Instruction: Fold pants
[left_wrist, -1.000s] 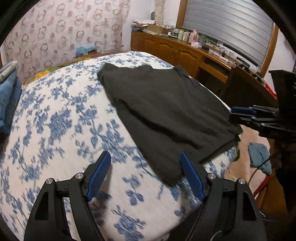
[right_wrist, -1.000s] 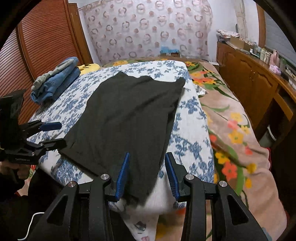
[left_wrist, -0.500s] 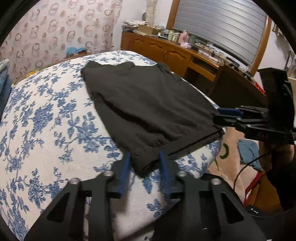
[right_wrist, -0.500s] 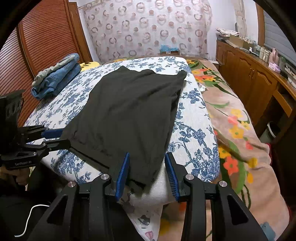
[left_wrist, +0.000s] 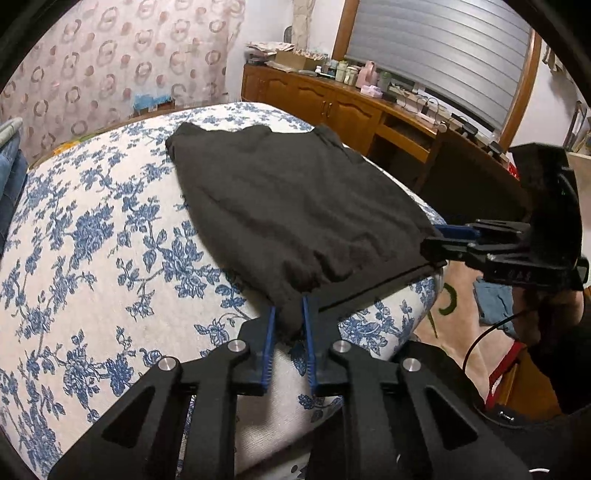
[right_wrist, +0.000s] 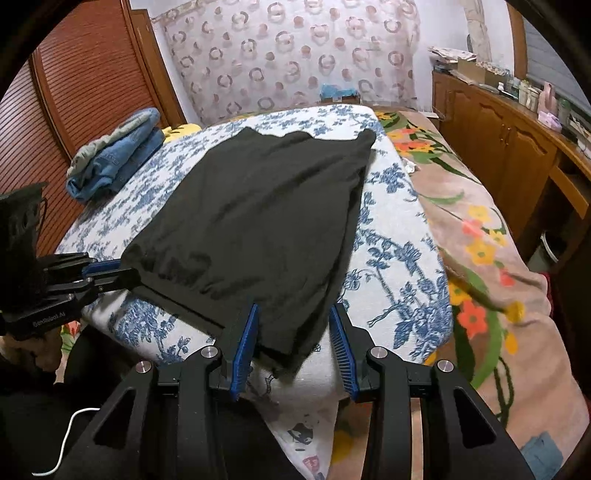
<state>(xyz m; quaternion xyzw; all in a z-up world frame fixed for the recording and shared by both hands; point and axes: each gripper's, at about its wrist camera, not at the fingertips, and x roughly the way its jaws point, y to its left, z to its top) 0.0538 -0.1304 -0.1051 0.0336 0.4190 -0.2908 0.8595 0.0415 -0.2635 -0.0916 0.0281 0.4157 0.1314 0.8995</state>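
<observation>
On the floral bed (left_wrist: 92, 236), one black pants (left_wrist: 295, 206), left gripper (left_wrist: 288, 317) clamped on its corner, right gripper (right_wrist: 293, 325) apart around another corner.

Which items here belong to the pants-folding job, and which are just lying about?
In the job:
- black pants, spread on the floral bedspread
- left gripper, jaws shut on the near corner
- right gripper, jaws open around the other near corner

Lying about:
- folded jeans
- bottles on the wooden sideboard
</observation>
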